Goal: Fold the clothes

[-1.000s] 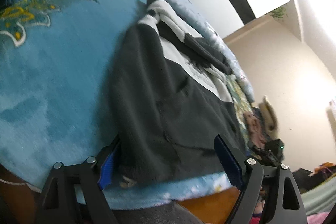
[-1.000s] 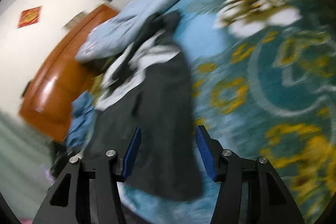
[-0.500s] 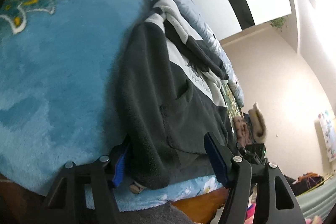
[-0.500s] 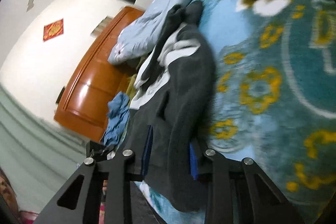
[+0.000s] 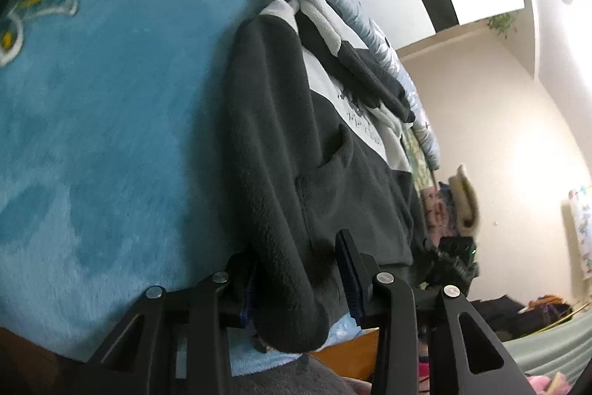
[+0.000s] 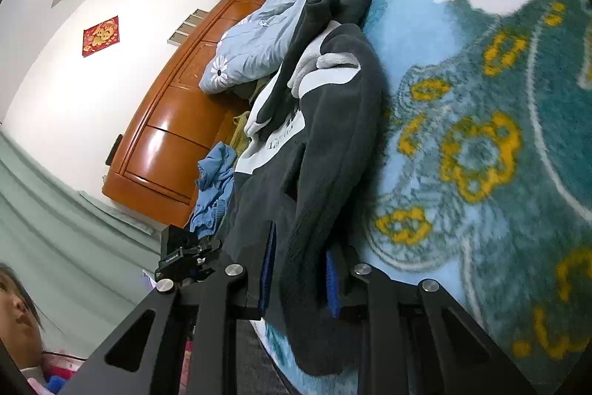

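Both grippers are right down at the near hem of the dark fleece hoodie (image 5: 281,150). Right gripper (image 6: 298,278) looks pinched onto a thick roll of the fleece between its blue pads. Left gripper (image 5: 301,278) has its fingers either side of a similar roll, but with a bit of gap showing on the right pad, so I'd call it closing in rather than properly clamped, honestly can't tell for sure.

The hoodie stretches straight ahead of both grippers across the blue floral blanket (image 6: 481,143), hood end farthest away.

What could go wrong: that fleece is bulky and slippery, so a loose left grip could let one corner drop on a lift and the fold would go crooked. A grab on one layer only would peel the front away from the back. The plush blanket might also drag along with the fabric.

Stuff around: a pale blue duvet (image 6: 259,39) bunched beyond the hood, a blue garment (image 6: 214,180) to the left of the right gripper, and the wooden headboard (image 6: 170,121) beyond that. The duvet crowds the far end.
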